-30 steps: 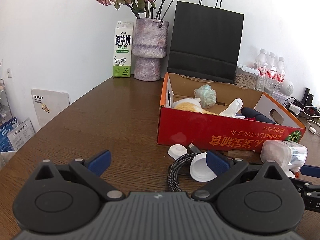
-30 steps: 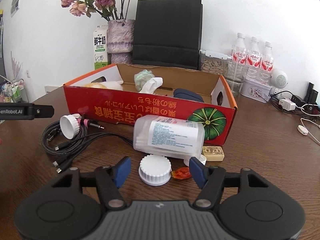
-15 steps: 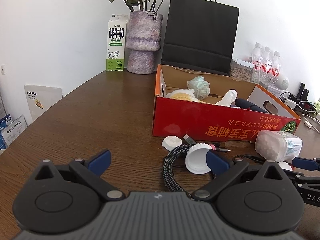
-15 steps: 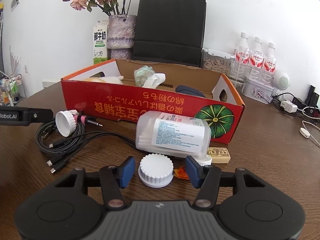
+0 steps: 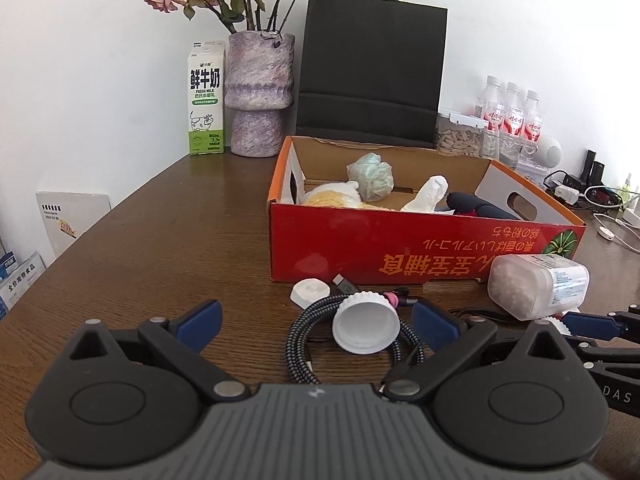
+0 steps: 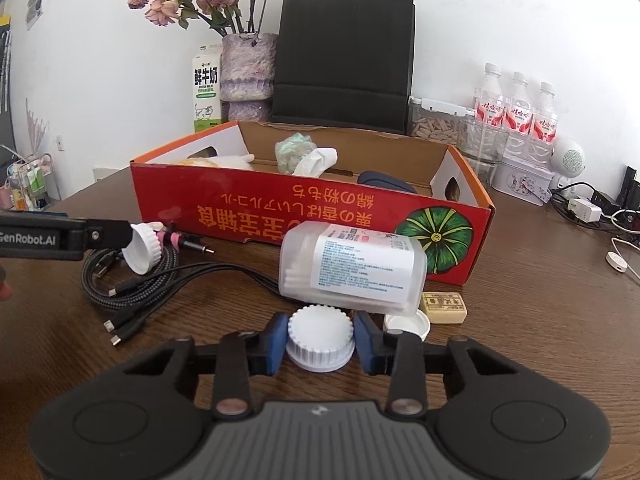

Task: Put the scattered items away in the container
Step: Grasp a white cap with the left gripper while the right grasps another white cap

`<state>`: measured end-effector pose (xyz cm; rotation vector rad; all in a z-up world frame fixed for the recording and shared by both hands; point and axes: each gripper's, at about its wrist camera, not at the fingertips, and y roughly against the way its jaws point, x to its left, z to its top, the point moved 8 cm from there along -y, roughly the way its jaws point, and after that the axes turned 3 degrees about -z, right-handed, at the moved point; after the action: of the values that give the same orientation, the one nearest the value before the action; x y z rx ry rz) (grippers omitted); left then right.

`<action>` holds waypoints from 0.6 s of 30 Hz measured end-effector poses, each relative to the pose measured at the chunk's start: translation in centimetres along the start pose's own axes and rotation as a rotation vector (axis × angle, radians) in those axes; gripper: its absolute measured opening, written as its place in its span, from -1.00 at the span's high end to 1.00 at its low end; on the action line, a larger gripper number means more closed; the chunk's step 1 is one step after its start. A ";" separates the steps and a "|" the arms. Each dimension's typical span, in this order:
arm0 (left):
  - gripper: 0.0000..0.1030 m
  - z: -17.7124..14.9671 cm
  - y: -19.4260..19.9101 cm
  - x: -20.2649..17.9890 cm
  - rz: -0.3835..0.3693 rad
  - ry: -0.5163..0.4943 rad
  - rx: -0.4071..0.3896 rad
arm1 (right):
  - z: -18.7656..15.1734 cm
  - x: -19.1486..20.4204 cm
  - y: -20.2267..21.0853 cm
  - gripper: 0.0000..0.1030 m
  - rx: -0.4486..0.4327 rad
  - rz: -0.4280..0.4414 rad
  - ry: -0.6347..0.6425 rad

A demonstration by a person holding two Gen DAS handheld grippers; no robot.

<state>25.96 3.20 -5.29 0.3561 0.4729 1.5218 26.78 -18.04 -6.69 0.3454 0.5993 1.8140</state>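
White cap [image 6: 320, 338] pinched in my right hand-held gripper [image 6: 320, 342], jaws just closed; I'd lift straight, clearing the box [image 6: 312, 216] wall.

Both cameras sit low over the table [image 5: 168, 240], close in, angled slightly down toward the back wall. Each sees the red box [image 5: 400, 248] [image 6: 304, 216]; the right one stands further right.

box [image 6: 308, 216] mid-table, jar [image 6: 352, 268] lying before it, cables [image 6: 132, 276] left, bag [image 6: 344, 60] behind
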 end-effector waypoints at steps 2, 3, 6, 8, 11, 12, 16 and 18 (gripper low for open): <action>-1.00 0.1 0.0 -0.5 -0.004 -0.015 -0.005 | 0.0 0.0 0.2 0.32 -0.013 0.003 -0.008; -1.00 0.2 0.0 -0.7 -0.008 -0.022 -0.008 | 0.1 -0.1 0.4 0.32 -0.021 0.001 -0.010; -1.00 0.3 0.0 -1.4 -0.009 -0.050 -0.016 | 0.2 -0.1 0.7 0.32 -0.044 -0.001 -0.009; -0.98 0.3 -0.2 -1.8 -0.004 -0.071 -0.015 | 0.3 0.0 1.0 0.32 -0.058 -0.004 -0.005; -0.68 0.2 -0.8 -2.3 -0.015 -0.085 0.005 | 0.4 0.1 1.3 0.32 -0.075 -0.005 0.005; -0.52 0.2 -1.0 -2.4 -0.014 -0.087 0.012 | 0.4 0.1 1.3 0.32 -0.079 -0.005 0.008; -0.26 0.0 -1.9 -2.3 -0.027 -0.064 0.041 | 0.5 0.2 1.5 0.33 -0.087 -0.004 0.013; 0.00 0.0 -2.0 -2.2 -0.029 -0.058 0.041 | 0.5 0.2 1.6 0.33 -0.091 -0.004 0.015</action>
<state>27.71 0.91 -6.15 0.4231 0.4621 1.4718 25.70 -18.09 -5.42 0.2700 0.5256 1.8350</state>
